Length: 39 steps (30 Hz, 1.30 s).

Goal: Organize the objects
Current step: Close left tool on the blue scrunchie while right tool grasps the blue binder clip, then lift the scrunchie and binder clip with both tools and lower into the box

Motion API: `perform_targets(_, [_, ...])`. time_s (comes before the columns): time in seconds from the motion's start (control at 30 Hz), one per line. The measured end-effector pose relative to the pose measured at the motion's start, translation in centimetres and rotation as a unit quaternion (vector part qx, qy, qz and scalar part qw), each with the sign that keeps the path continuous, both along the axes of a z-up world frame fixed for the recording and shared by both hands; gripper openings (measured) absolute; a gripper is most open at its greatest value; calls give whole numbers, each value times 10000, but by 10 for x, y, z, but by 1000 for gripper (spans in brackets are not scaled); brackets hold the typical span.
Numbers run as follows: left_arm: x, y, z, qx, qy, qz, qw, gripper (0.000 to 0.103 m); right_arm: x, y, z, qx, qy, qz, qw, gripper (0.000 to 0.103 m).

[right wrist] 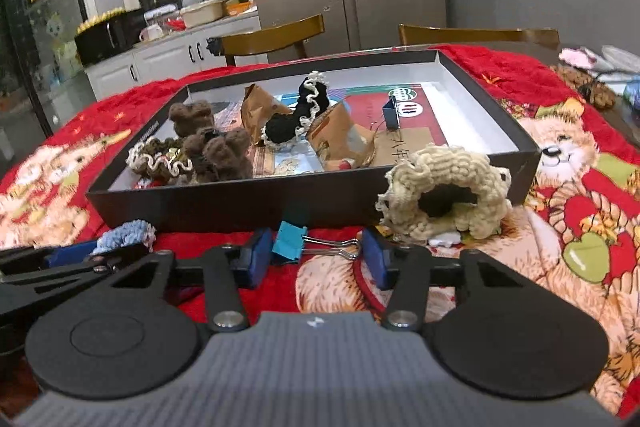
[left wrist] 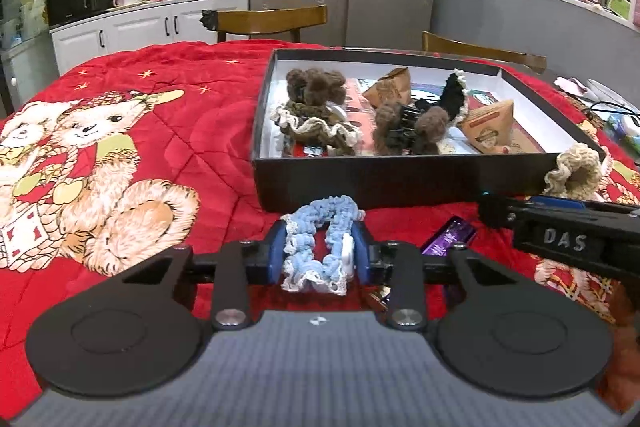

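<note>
Currently the left gripper (left wrist: 319,251) is clamped on a blue scrunchie (left wrist: 320,247); both blue pads are pressed into the yarn, just short of the black box (left wrist: 360,183) front wall. The right gripper (right wrist: 316,259) is set narrow around a blue binder clip (right wrist: 289,241): clip body is seen against the left pad, wire handles reach the right pad, but firm contact cannot be confirmed. A cream scrunchie (right wrist: 444,191) is seen on the red blanket (left wrist: 180,99), touching the box's near right corner. Brown and black scrunchies and paper packets are held inside the box.
</note>
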<state>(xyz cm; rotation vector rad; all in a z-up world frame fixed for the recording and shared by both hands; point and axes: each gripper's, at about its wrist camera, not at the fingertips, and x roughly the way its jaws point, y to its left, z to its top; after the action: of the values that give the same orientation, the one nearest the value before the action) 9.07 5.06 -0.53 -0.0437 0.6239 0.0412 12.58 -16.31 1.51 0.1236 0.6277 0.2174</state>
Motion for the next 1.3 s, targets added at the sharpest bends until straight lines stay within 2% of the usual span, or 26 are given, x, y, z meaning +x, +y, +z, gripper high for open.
perform_targets(0.43, [-3,-1,-1,204,-31,213,9996,28,1,-7,4,341,168,97,9992,52])
perform_targets(1.3, [-4,2,-1,151,-31,236,9996,28,0,-8,5,477,174,138,9986,52])
